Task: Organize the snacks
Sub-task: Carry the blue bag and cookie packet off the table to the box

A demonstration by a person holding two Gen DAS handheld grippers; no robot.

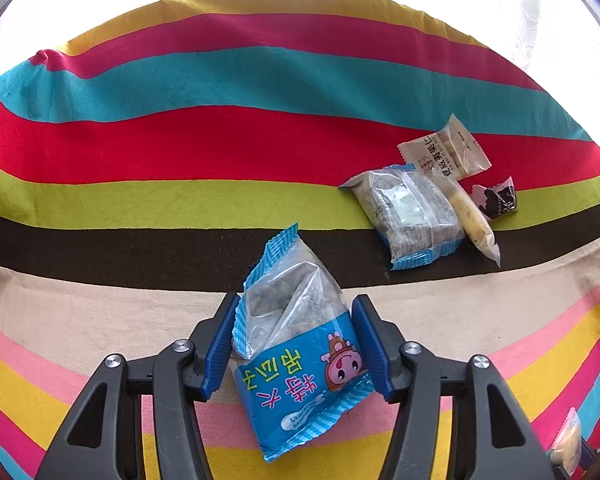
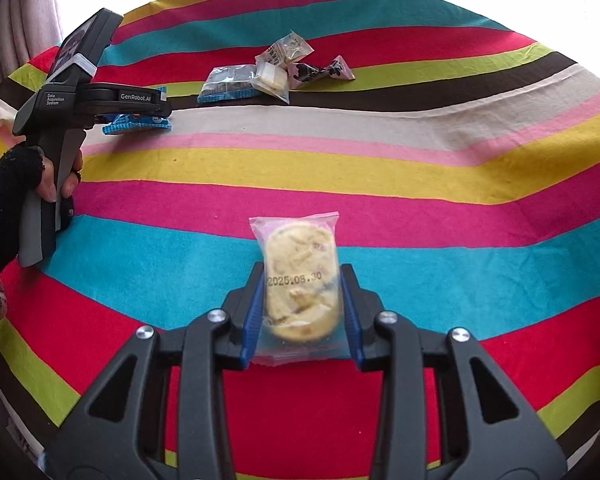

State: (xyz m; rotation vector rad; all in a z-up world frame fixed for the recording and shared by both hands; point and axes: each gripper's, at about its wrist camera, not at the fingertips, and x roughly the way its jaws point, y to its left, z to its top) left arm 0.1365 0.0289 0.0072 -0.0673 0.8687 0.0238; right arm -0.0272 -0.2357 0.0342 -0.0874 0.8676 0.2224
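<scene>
My left gripper (image 1: 296, 301) is shut on a blue-and-clear snack packet (image 1: 300, 364) with a cartoon face, its pads pressing both sides just above the striped cloth. From the right wrist view that packet (image 2: 136, 123) shows under the left gripper (image 2: 158, 114) at the far left. My right gripper (image 2: 302, 271) is shut on a clear, pink-edged packet holding a pale round cookie (image 2: 300, 280) with a printed date. It is held upright over the teal stripe.
A striped cloth (image 2: 420, 168) covers the table. A pile lies at the far side: a blue-ended packet (image 1: 408, 212), a white packet (image 1: 444, 152), a dark chocolate wrapper (image 1: 496, 198) and a pale stick snack (image 1: 474, 222). A gloved hand (image 2: 16, 184) holds the left gripper.
</scene>
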